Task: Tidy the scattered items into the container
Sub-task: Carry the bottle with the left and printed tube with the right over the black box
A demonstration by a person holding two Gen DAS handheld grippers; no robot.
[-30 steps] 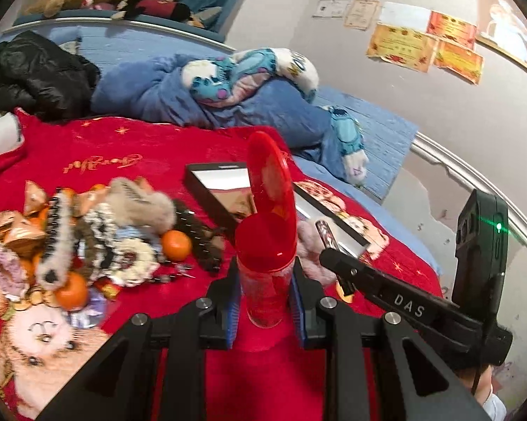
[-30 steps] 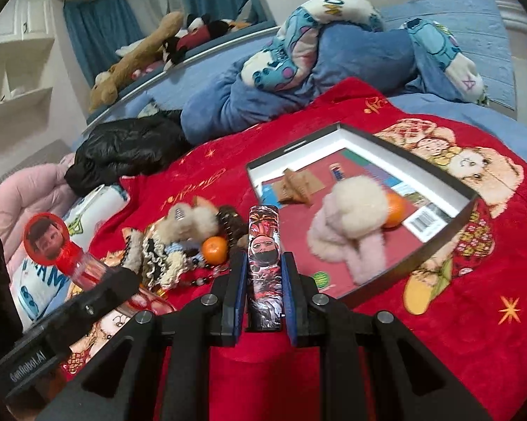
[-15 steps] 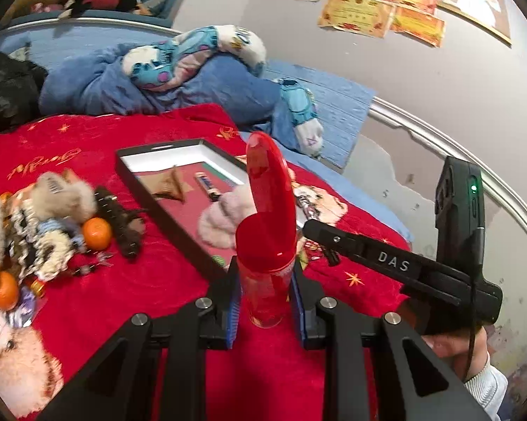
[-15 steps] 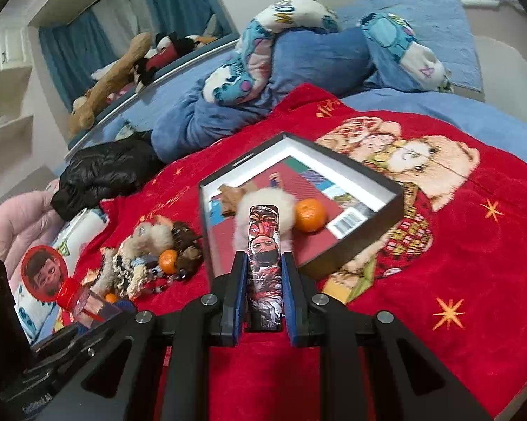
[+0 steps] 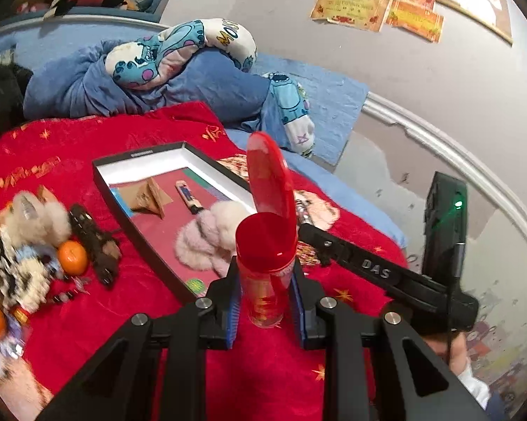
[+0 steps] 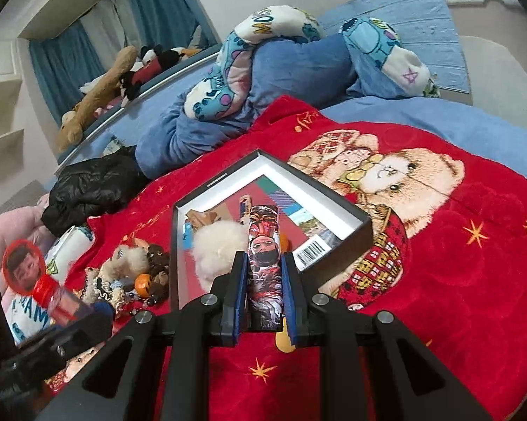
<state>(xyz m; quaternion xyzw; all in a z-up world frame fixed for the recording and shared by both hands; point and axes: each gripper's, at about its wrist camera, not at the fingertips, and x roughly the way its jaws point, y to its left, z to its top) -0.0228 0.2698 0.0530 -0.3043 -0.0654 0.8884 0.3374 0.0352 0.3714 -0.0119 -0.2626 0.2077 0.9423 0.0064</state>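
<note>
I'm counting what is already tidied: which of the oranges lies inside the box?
The orange peeking out beside the printed tube in the right claw; it lies in the black box, while the others sit among the clutter outside.

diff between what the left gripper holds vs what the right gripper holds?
The left gripper holds a clear bottle with a red cap and a round red disc on top; the right gripper holds a printed tube, opaque, covered in a dark picture of a face. The bottle is wider, so the left jaws stand further apart. The tube is plain-ended, with no cap showing. Shared: both are clamped between blue pads, near the open box.
</note>
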